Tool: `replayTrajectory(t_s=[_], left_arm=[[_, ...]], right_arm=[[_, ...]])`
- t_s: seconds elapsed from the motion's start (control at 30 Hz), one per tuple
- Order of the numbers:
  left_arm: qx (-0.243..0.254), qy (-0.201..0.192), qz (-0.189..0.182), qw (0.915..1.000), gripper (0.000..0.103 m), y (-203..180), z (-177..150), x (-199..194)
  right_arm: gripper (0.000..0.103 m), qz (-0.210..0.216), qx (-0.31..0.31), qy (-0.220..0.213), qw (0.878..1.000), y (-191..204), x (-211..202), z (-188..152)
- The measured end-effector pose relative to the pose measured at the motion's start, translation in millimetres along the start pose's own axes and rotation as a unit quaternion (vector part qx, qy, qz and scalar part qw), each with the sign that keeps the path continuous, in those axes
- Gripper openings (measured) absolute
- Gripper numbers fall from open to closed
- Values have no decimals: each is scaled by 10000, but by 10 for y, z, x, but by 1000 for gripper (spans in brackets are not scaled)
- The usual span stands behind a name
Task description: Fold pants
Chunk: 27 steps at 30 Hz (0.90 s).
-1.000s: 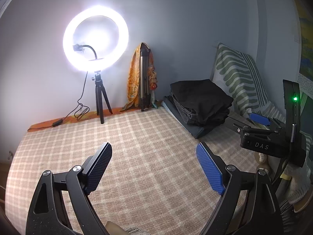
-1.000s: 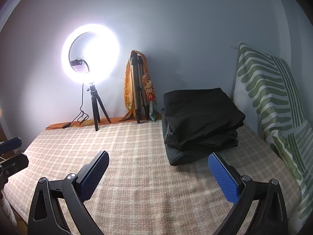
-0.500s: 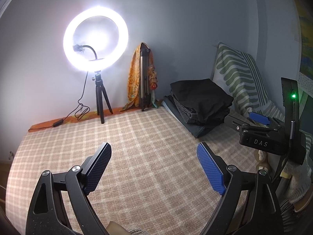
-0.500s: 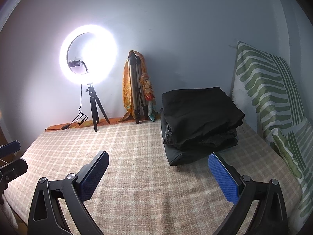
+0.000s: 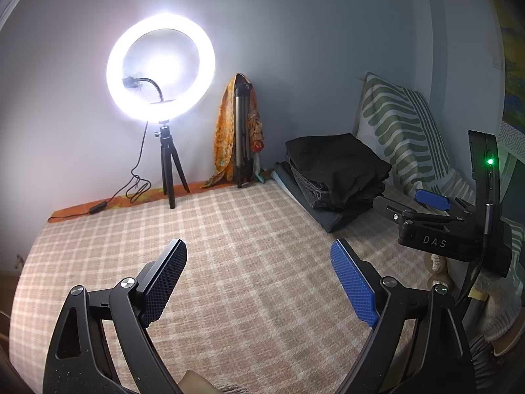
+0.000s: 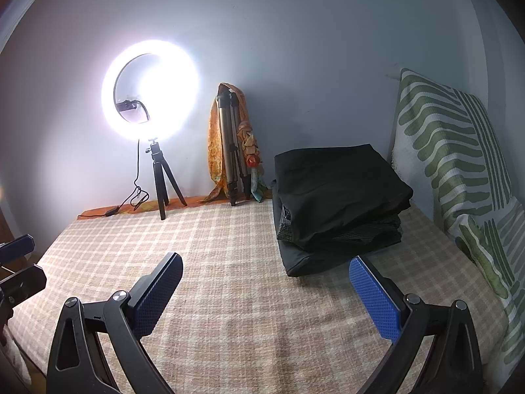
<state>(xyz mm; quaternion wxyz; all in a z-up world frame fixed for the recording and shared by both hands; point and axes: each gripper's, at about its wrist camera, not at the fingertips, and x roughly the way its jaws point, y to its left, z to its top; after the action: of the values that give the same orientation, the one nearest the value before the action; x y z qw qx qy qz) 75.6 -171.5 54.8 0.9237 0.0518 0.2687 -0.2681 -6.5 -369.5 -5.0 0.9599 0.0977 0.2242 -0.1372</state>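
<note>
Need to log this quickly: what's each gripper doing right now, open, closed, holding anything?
Left gripper: open, jaws wide apart, holding nothing.
Right gripper: open, jaws wide apart, holding nothing.

Home bedroom: checked bedspread (image 6: 249,282), leaf-print pillow (image 6: 449,151), ring light (image 6: 149,90).

White letters "DAS" on the black body of your right tool (image 5: 436,204), just right of the folded dark pants (image 5: 338,167), no other text you can read

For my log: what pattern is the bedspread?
Beige and white plaid bedspread, clearest in the right wrist view.
</note>
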Motion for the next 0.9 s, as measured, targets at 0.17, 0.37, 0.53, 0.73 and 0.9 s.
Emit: replayTrajectory(t_s=[0.17, 0.37, 0.53, 0.73, 0.9], left_arm=[[23, 10, -11, 10000, 89, -7, 7, -2], [16, -5, 6, 10000, 90, -9, 0, -6], [5, -12, 14, 10000, 90, 10, -2, -5], [19, -27, 68, 10000, 90, 16, -17, -6], [7, -64, 97, 9999, 90, 33, -22, -13]], right_arm=[[103, 6, -2, 9, 10000, 7, 8, -1], [103, 30, 33, 12, 10000, 6, 19, -11], [103, 41, 12, 22, 10000, 22, 23, -15], [103, 70, 15, 31, 10000, 39, 33, -7], [103, 111, -21, 35, 9999, 87, 36, -8]])
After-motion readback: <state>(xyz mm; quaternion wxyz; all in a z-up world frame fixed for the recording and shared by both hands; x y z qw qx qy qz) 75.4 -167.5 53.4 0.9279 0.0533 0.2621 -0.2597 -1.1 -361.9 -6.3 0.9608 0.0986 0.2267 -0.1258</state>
